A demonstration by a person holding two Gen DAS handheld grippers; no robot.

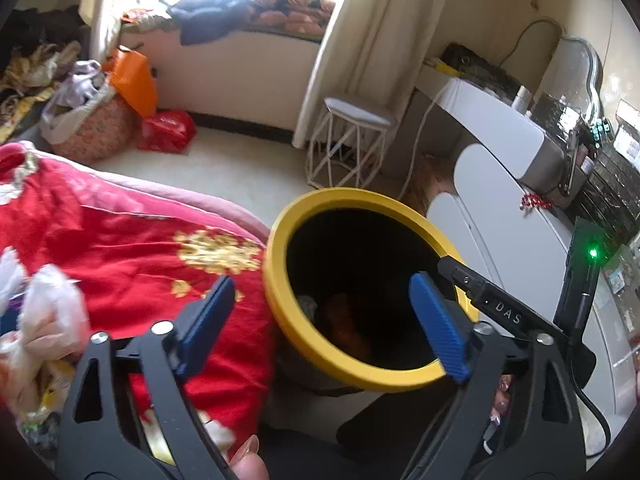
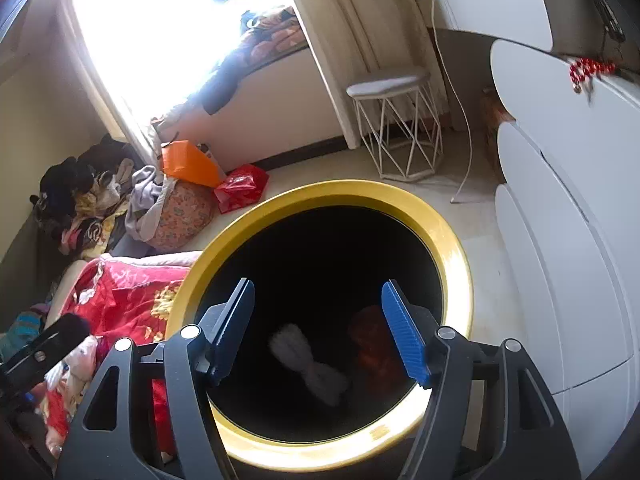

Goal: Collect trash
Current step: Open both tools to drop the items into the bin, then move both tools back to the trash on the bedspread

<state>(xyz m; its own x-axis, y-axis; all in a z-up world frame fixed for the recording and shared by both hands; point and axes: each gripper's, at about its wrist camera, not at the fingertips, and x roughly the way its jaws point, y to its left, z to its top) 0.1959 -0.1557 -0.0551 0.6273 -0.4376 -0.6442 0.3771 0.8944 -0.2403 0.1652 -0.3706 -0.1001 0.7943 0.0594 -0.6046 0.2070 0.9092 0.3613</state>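
Note:
A black bin with a yellow rim (image 1: 280, 312) stands on the floor beside the bed; it also shows in the right wrist view (image 2: 452, 240). Inside lie a white crumpled piece (image 2: 308, 364) and an orange-red piece (image 2: 372, 344). My right gripper (image 2: 320, 332) is open and empty directly above the bin's mouth; part of it shows in the left wrist view (image 1: 480, 292). My left gripper (image 1: 320, 320) is open and empty, over the bin's left edge. White crumpled trash (image 1: 48, 316) lies on the red bedspread (image 1: 132, 248) to the left.
A white wire stool (image 1: 352, 144) stands on the floor behind the bin. White cabinets (image 1: 500, 208) line the right. Bags and clothes (image 1: 120, 108) pile at the far left below a window seat. A fingertip (image 1: 248, 464) shows at the bottom.

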